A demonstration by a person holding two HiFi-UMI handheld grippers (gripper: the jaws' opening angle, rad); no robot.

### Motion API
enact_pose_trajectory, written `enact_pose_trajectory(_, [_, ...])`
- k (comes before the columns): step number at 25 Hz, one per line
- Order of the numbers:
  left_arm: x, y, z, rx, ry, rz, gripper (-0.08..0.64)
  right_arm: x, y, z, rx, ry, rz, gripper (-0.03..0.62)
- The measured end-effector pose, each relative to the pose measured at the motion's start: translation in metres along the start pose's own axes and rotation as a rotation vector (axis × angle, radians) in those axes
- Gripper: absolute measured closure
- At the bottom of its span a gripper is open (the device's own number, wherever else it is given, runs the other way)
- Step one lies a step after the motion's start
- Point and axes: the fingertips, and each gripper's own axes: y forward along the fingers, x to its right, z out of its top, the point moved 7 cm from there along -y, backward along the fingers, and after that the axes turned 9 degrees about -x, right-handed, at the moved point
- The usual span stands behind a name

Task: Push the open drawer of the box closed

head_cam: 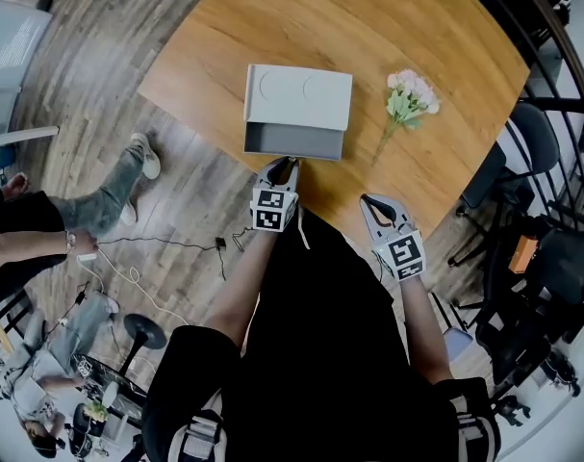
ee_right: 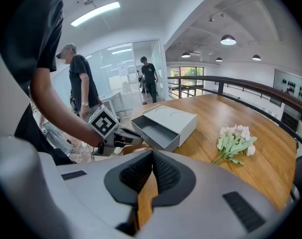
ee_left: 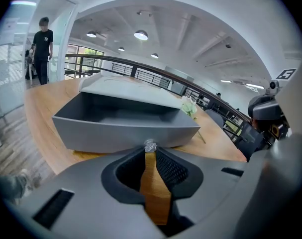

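The wooden table (head_cam: pixel 368 27) fills the upper middle of the head view, its near edge running on a slant from centre left down to lower right. At frame centre lies the gray box (head_cam: pixel 301 94), and its drawer (head_cam: pixel 293 142) stands pulled out toward the person. The drawer's front left corner lies close to the table's near edge. Bare wood spreads above and to the right of the box.

The left gripper (ee_left: pixel 150 152) points at the middle of the drawer's front wall. Its jaws are drawn together at the tips and clamp nothing. A small shiny fleck (ee_left: pixel 150 145) sits at the tips; what it is cannot be told. Whether the tips touch the wall or stop just short cannot be told either.

The right gripper (ee_right: pixel 151 156) hangs at lower right of centre, over the table's near edge and well apart from the box, jaws likewise together and empty.

A pale flower bunch (head_cam: pixel 409 99) lies right of the box, clear of it.
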Motion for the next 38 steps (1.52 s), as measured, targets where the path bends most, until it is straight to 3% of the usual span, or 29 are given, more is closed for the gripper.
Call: enact_pose_trajectory(38, [-0.028, 0.036, 0.062, -0.031, 0.103, -0.081, 0.48, 0.018, 0.024, 0.029, 0.005, 0.105, -0.072, 0.577])
